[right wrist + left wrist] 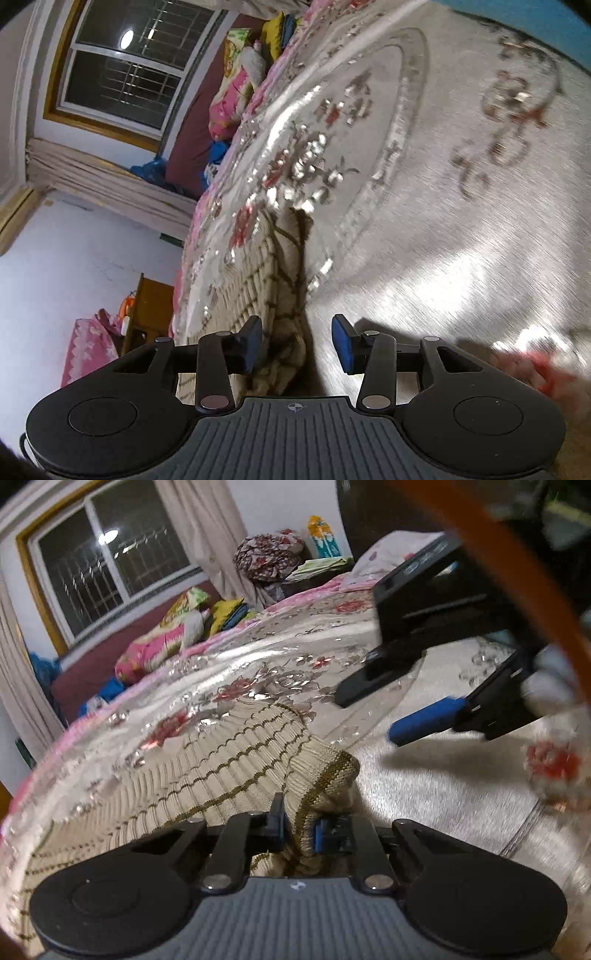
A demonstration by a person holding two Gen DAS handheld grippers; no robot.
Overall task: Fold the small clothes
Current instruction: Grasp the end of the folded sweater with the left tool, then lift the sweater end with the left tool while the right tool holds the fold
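The left tongs (299, 830) are clamped on the ribbed cuff of a cream knit garment (207, 760), the blue pads pinching a bunched fold of it right at the olive-striped edge. The garment itself sprawls across the bed (424, 794), on a shiny silver-and-pink floral bedspread, its body running away to the left of the held cuff. Over on the other side, the right tongs (295, 345) stand wide apart with nothing between them, hovering just beside the garment's near edge; from the left wrist view they show up as a blurred black frame with one blue fingertip (424, 720) above the cover, well apart from the cuff. Now, how will this thing handle? It looks a soft, stretchy rib knit, light and floppy, so it should drape and sag from any single hold and the ribbing may spring back after a fold. The glossy cover under it looks slick, so the knit could slide rather than stay put when dragged. The best hold, to my eye, is the firmer banded hem or cuff, where the weave is denser, and a second grip on the matching far corner would keep the fold square. As for writing: no brand or label can be read on the garment, and the small round emblem on each gripper body carries no legible letters.
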